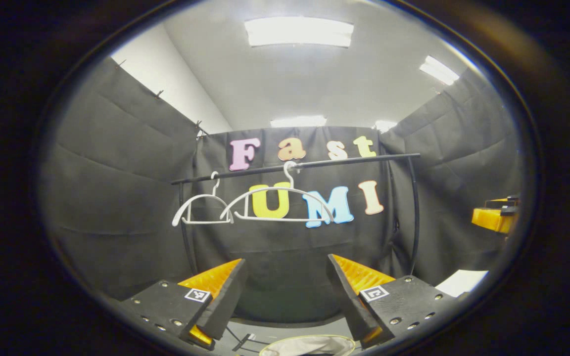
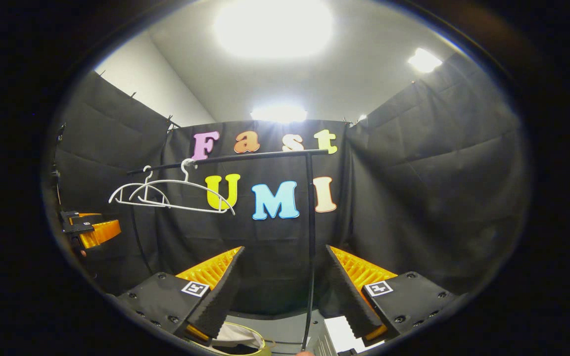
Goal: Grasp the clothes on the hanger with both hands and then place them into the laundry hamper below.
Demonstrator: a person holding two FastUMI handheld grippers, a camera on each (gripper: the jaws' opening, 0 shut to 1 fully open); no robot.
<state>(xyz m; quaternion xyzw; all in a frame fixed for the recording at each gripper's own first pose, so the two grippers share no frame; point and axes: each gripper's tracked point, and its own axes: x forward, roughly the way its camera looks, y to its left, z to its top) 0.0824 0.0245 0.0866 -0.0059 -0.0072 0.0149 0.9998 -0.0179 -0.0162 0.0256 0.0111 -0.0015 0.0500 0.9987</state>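
Both my grippers, left [image 1: 285, 291] and right [image 2: 285, 291], are spread, holding nothing. Hangers [image 1: 277, 202] hang bare; pale cloth lies in the hamper [image 2: 245, 341] below. Risk: it slumps over the rim.

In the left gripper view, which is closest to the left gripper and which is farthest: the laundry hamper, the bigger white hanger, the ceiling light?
1. Pale fabric laundry hamper, just below the open jaws.
2. Bigger white plastic hanger, bare, straight ahead on the black clothes rail.
3. Long bright ceiling light, high overhead.
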